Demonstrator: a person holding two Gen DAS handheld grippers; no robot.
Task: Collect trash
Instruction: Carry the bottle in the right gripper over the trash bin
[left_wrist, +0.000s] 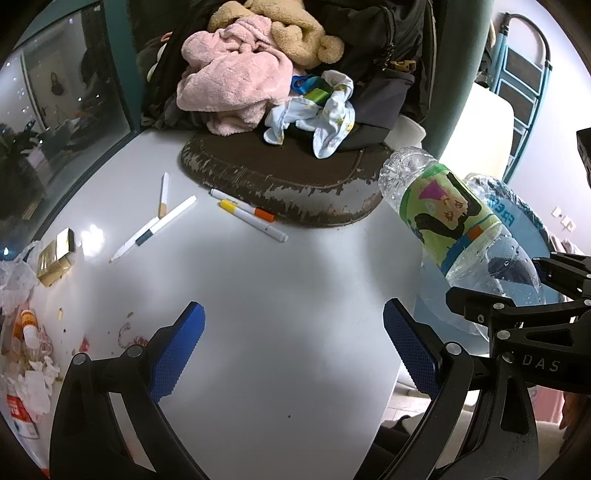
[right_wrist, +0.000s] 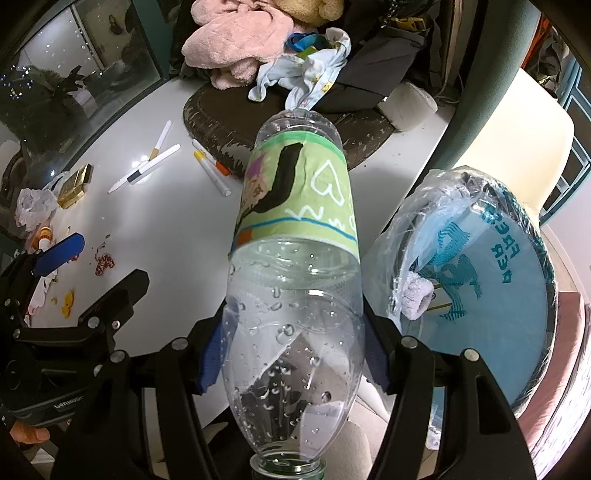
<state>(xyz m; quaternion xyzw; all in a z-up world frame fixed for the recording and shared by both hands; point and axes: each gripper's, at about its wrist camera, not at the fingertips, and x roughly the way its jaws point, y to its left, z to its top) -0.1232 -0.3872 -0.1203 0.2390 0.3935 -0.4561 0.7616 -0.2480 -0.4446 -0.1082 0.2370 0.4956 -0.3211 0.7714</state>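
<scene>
1. My right claw (right_wrist: 295, 354): closed on a clear plastic bottle (right_wrist: 295, 258), blue pads pressing its lower body from both sides. The bottle is neck toward me, base pointing away, droplets inside, green hand-drawn label around the middle. It is lifted off the table.
2. My left claw (left_wrist: 293, 350): jaws standing apart, nothing between the pads, poised over bare white table (left_wrist: 295, 295).
3. Lined bin (right_wrist: 498, 295): just right of the held bottle, beyond the table's right edge, clear liner around its rim. I judge this the drop point; the bottle is not yet in it.
4. Litter heap (left_wrist: 29, 354): at the table's left edge, crumpled tissue, wrappers, a small orange-capped container. Uncollected.
5. Crumbs and scraps (left_wrist: 129, 332): just beside my left pad. Uncollected.
6. Gold box (left_wrist: 55, 254) and pens (left_wrist: 255, 218): mid-table; whether these count as trash, I cannot tell.
7. Worn brown mat (left_wrist: 288, 184), pink towel (left_wrist: 232, 85): far side, heaped.
8. Room: open centre table; far edge crowded. I judge the task barely begun.
</scene>
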